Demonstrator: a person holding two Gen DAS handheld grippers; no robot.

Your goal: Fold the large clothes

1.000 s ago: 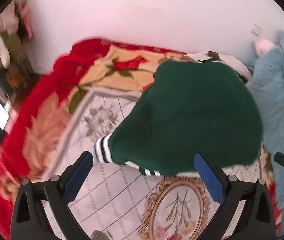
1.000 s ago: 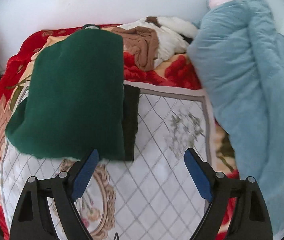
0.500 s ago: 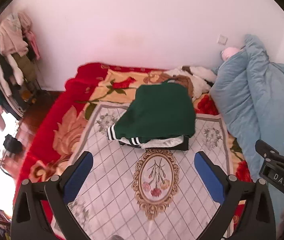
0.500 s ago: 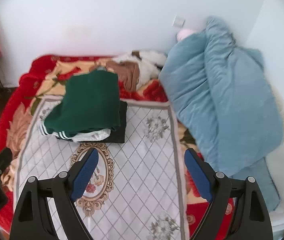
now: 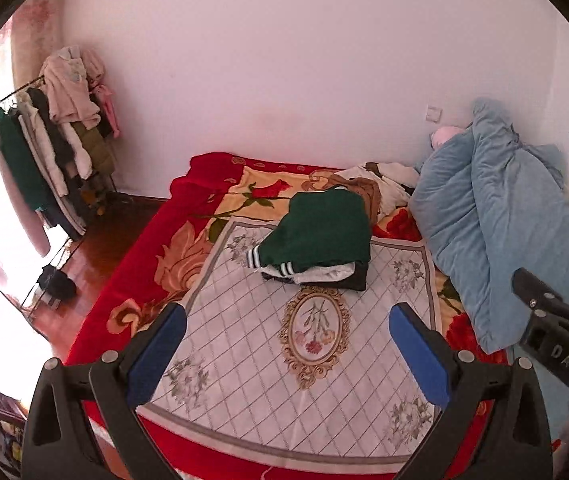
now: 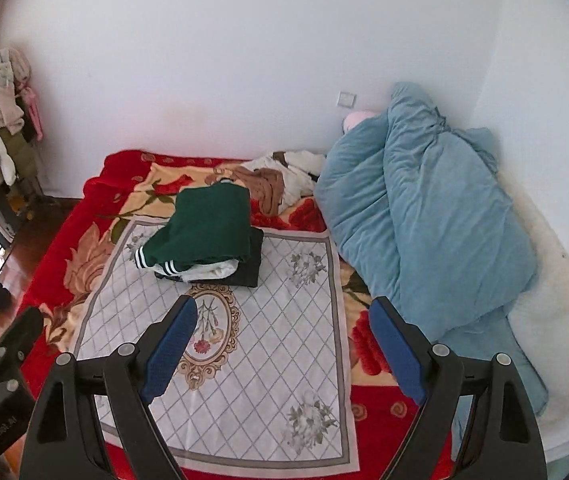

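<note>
A folded green garment with striped cuffs (image 5: 320,228) (image 6: 208,224) lies on top of a small stack of folded white and black clothes in the middle of the bed blanket (image 5: 244,344) (image 6: 268,340). My left gripper (image 5: 284,320) hangs high above the blanket's near part, open, nothing between its blue pads. My right gripper (image 6: 284,314) is likewise open and empty, well back from the stack. Its black body (image 5: 556,336) shows at the right edge of the left wrist view.
A crumpled blue duvet (image 5: 496,232) (image 6: 424,224) fills the bed's right side. A heap of brown and white clothes (image 5: 376,184) (image 6: 276,180) lies by the wall behind the stack. A rack of hanging clothes (image 5: 52,152) stands at the left over a wooden floor.
Both grippers have pulled up and back from the stack. The green garment, close under them before, now looks small, and the whole bed, wall and clothes rack have come into view.
</note>
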